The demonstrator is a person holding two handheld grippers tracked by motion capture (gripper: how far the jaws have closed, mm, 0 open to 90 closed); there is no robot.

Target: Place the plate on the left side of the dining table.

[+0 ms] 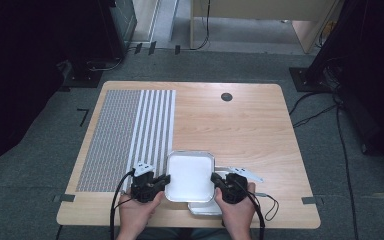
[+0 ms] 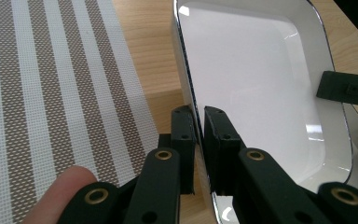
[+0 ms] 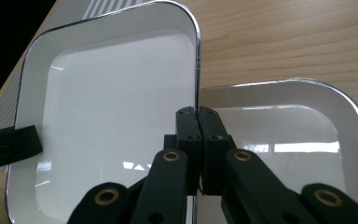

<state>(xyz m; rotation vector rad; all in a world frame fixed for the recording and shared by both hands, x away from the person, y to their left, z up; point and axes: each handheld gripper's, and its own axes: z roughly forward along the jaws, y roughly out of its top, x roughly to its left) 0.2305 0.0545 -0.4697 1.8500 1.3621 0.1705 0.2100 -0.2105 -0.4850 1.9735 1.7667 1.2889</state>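
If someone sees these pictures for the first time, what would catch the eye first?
Most striking is the white tray near the table's front edge, gripped on opposite rims by the left tongs and the right tongs. A second white tray lies under it, toward the right. To the left, a striped placemat covers the wooden table.

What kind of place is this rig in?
Probably a lab or data-collection workspace, not a home. A bare wooden table stands on grey carpet, with loose cables running across the floor and dark equipment stands at the sides. On the table lie a striped placemat and white trays.
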